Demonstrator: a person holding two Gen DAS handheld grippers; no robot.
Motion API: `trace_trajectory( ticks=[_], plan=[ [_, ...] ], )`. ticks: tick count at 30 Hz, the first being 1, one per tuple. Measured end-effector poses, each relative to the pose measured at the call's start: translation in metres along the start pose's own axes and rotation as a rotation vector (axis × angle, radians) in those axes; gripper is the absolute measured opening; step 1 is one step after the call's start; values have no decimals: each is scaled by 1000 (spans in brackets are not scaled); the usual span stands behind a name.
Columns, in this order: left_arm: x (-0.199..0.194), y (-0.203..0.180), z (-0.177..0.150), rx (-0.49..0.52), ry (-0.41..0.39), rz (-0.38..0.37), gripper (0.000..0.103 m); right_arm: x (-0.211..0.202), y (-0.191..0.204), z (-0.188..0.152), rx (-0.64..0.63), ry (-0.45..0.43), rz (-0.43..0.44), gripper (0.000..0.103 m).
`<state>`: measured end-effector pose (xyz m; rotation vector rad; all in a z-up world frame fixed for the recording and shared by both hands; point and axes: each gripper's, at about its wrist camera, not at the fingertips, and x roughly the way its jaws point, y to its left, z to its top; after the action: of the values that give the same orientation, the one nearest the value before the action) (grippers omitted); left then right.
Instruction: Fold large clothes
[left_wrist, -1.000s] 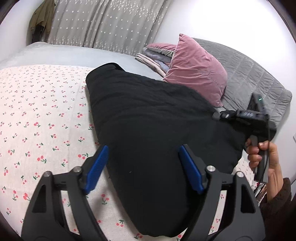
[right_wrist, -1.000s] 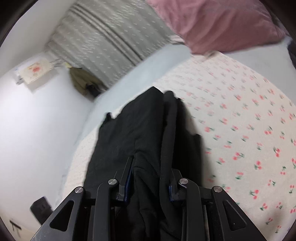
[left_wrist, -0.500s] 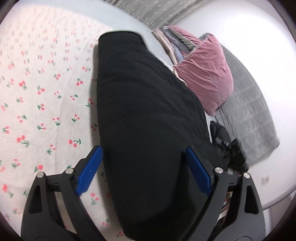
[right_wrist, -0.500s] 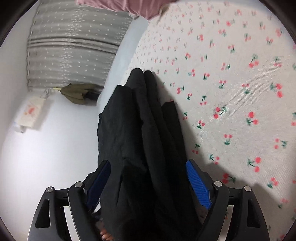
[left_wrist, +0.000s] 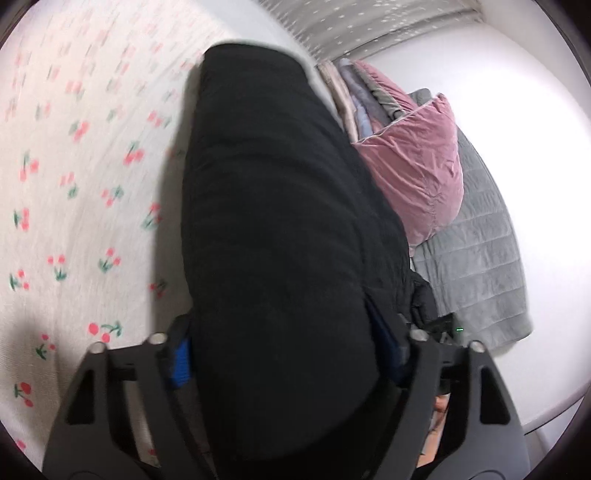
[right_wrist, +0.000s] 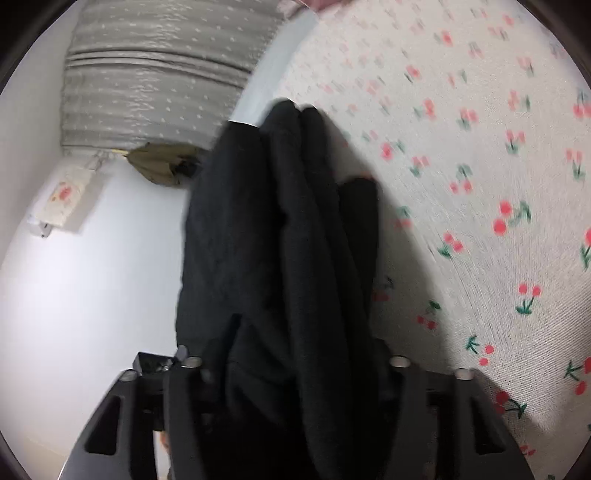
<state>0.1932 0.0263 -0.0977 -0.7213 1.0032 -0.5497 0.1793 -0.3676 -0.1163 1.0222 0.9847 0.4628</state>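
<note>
1. The black garment (left_wrist: 280, 229) is lying folded into a long, thick bundle on the bed, over the cherry-print sheet (left_wrist: 74, 206), with its far end reaching toward the plain grey strip of bedding.
2. From the right wrist view, the same black garment (right_wrist: 280, 236) is showing several stacked folds, its narrow far ends lying side by side on the cherry-print sheet (right_wrist: 480, 184).
3. The left gripper (left_wrist: 284, 354) is straddling the near end of the bundle; its fingers (left_wrist: 181, 360) have just been closing and are now pressing against the cloth on both sides, clenched on the garment.
4. The right gripper (right_wrist: 295, 369) is sitting around the other near end; its fingers have also just been closing, and the cloth is filling the gap and covering the pads, so they are gripping the garment.
5. A pink cushion (left_wrist: 417, 173) is leaning just beside the garment, with folded blankets (left_wrist: 354, 92) behind it and a grey quilted cover (left_wrist: 476, 258) further out.
6. A grey dotted curtain (right_wrist: 159, 70) is hanging by the white wall.
</note>
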Motion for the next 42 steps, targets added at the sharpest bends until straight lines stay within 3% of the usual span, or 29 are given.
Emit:
trace_trajectory(
  ticks=[4,8,10,11,13,14,15,16,17,18,21,23,29,33,37,39,42],
  plan=[
    [0,-49,13,145,-56,-35,65,-33,37,2,-107,-123,72,43],
    [16,-100,33,263,-86,-153,65,-82,63,9,-202,-277,69,42],
    [33,-113,44,289,-88,-206,67,-108,66,18,-224,-361,84,43],
    [46,-117,49,295,-81,-209,73,-116,64,22,-220,-388,82,44],
    [77,-122,58,322,-87,-104,86,-127,54,33,-194,-444,17,49],
    [95,-122,60,343,-107,15,87,-131,48,37,-183,-479,-89,61],
    [111,-120,59,361,-117,156,87,-134,40,40,-165,-534,-271,68],
    [126,-117,59,376,-96,260,87,-134,35,40,-152,-571,-417,70],
    [134,-113,57,379,-69,297,86,-132,30,43,-136,-577,-521,70],
    [137,-109,55,374,-53,302,87,-131,25,45,-120,-564,-563,70],
    [118,-102,47,345,-86,252,86,-142,21,43,-85,-533,-461,70],
    [104,-103,40,342,-80,259,86,-151,28,37,-101,-550,-463,70],
    [59,-124,-4,423,-76,367,90,-161,36,6,-122,-547,-484,70],
    [33,-132,-39,457,-75,425,96,-159,46,-29,-173,-485,-565,71],
    [26,-142,-72,506,-52,545,101,-160,64,-68,-254,-465,-643,75],
    [28,-143,-86,521,-35,566,101,-157,70,-87,-257,-485,-723,84],
    [37,-140,-104,549,-6,568,101,-145,73,-111,-287,-480,-802,86]
  ],
)
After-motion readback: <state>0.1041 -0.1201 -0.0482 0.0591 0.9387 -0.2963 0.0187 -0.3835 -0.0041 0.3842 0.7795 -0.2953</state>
